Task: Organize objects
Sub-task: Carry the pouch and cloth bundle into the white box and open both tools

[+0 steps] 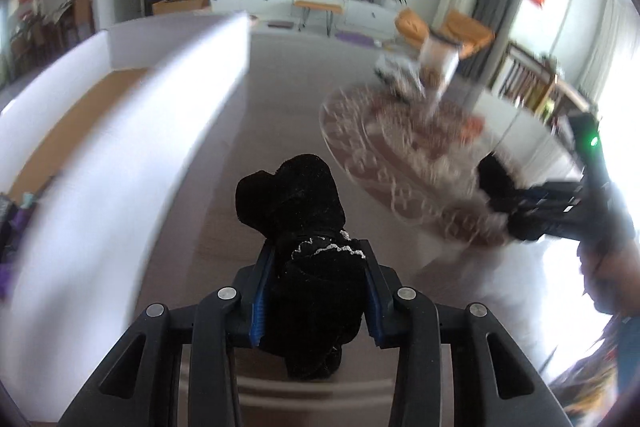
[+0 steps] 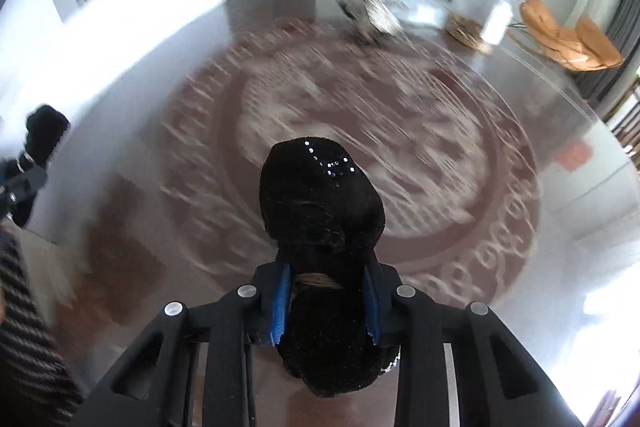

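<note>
Risk: slip | left gripper [image 1: 316, 291] clamps our black slipper [image 1: 296, 211] | right gripper [image 2: 326, 301] clamps second slipper [image 2: 322, 203] | soft plush could slide free midair

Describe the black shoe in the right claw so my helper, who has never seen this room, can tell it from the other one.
Start at the big round patterned rug on the glossy floor. Above it, the right claw grips a black fuzzy shoe. Unlike the other black shoe in the left claw, which shows white lace trim, this one shows small sparkly studs on its toe.
</note>
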`<state>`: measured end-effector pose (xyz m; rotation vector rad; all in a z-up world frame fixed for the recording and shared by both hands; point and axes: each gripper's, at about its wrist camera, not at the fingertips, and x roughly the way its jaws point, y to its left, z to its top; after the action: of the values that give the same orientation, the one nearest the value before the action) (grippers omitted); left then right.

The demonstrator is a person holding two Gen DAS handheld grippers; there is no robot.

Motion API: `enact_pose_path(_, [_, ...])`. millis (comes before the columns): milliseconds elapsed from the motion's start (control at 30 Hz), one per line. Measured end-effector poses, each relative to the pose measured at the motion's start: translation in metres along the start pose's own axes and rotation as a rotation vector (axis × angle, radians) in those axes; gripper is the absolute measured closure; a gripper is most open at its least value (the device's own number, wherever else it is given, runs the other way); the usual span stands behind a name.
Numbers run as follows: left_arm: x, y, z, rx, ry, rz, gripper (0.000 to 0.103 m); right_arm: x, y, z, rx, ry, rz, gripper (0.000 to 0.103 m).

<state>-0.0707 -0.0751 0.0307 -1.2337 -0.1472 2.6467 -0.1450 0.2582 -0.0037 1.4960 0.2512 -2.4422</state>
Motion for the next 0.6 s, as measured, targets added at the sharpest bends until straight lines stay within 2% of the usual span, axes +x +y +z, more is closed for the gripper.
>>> enact_pose_path(100, [-0.047,0.036,0.028,-0.065,-0.073,-0.001,0.065,-0.031,0.045,0.035,-0.009,-0.074,0.121,0.072])
enact_pose_path(133, [-0.059,0.05,0.037,-0.084,-0.091,0.007,0.065,-0.045,0.071,0.054,-0.031,-0.113,0.17,0.072])
enact_pose_path(233, [-0.09,0.102,0.062,-0.145,-0.116,0.076,0.065,-0.079,0.143,0.098,-0.099,-0.202,0.296,0.072])
enact_pose_path(300, [-0.097,0.14,0.07,-0.175,-0.098,0.172,0.065,-0.093,0.194,0.124,-0.151,-0.232,0.369,0.072])
enact_pose_path(367, [-0.094,0.171,0.067,-0.214,-0.057,0.225,0.065,-0.096,0.243,0.145,-0.203,-0.237,0.417,0.072])
enact_pose_path(467, [-0.083,0.207,0.052,-0.246,0.016,0.299,0.064,-0.085,0.306,0.16,-0.264,-0.21,0.442,0.071])
enact_pose_path(533, [-0.075,0.222,0.04,-0.27,0.055,0.34,0.056,-0.065,0.34,0.163,-0.29,-0.151,0.458,0.06])
enact_pose_path(567, [-0.07,0.228,0.034,-0.29,0.073,0.367,0.049,-0.055,0.352,0.163,-0.3,-0.118,0.452,0.041])
enact_pose_path(600, [-0.069,0.236,0.027,-0.319,0.087,0.409,0.03,-0.048,0.361,0.162,-0.306,-0.098,0.444,0.029])
